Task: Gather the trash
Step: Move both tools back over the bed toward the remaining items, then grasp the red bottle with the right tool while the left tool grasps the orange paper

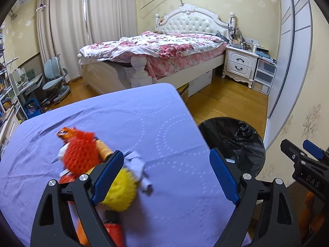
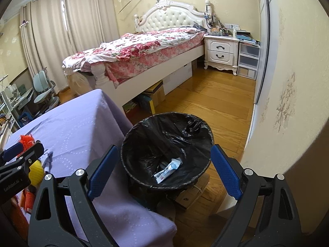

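A pile of trash lies on the purple-covered table (image 1: 127, 119): a red foam net (image 1: 79, 154), a yellow foam net (image 1: 121, 191), a crumpled purple-white wrapper (image 1: 137, 164) and orange packets (image 1: 65, 133). My left gripper (image 1: 164, 177) is open and empty above the table, its left finger over the yellow net. A bin with a black liner (image 2: 166, 144) stands on the floor right of the table, holding a white-blue tube (image 2: 168, 169). My right gripper (image 2: 164, 173) is open and empty above the bin. The right gripper also shows in the left wrist view (image 1: 304, 156).
A bed (image 2: 144, 53) with a floral quilt stands behind the table. A white nightstand (image 2: 221, 51) and plastic drawers (image 2: 247, 61) are at the far right. A wall (image 2: 287, 103) is close on the right. Boxes (image 2: 152, 96) lie under the bed.
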Tool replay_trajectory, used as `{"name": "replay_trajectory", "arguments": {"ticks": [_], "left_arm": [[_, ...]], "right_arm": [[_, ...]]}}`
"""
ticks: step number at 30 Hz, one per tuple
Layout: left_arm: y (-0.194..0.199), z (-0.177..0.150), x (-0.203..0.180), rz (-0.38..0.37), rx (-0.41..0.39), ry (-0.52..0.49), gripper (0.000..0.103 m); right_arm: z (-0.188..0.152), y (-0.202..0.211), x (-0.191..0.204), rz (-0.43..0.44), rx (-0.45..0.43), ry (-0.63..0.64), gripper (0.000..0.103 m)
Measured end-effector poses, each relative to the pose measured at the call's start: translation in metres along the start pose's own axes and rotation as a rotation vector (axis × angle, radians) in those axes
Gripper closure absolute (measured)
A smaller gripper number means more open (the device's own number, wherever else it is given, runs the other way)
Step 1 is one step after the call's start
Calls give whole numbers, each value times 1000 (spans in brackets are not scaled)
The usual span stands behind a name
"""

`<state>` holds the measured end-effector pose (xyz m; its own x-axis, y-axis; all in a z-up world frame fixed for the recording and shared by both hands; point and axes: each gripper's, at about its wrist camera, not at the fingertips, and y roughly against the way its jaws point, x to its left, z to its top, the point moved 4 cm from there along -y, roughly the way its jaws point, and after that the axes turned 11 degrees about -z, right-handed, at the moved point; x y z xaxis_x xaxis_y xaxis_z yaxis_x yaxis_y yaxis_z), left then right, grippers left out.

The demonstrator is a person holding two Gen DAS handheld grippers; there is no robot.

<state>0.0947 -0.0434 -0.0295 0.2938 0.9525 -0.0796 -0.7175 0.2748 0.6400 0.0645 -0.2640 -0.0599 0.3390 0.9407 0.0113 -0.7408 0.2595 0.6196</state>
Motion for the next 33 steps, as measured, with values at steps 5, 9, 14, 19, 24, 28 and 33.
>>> {"name": "replay_trajectory", "arguments": {"ticks": [5, 9, 14, 19, 24, 28, 33], "left_arm": [[29, -16, 29, 42, -7, 16, 18], [51, -27, 54, 87, -18, 47, 18], [70, -45, 86, 171, -29, 75, 18], [81, -61, 117, 235, -19, 112, 18], [95, -82, 151, 287, -12, 162, 18], [102, -94, 171, 308, -9, 202, 18], [107, -107, 188, 331, -5, 227, 18]], "right_arm": [[-11, 16, 25, 44, 2, 34, 14], [-23, 28, 51, 91, 11, 74, 14], [-36, 42, 87, 165, 37, 123, 15], [-52, 58, 126, 229, 61, 197, 23], [-69, 71, 162, 290, 92, 272, 27], [-82, 80, 190, 326, 106, 338, 34], [-95, 84, 220, 346, 106, 409, 40]]}}
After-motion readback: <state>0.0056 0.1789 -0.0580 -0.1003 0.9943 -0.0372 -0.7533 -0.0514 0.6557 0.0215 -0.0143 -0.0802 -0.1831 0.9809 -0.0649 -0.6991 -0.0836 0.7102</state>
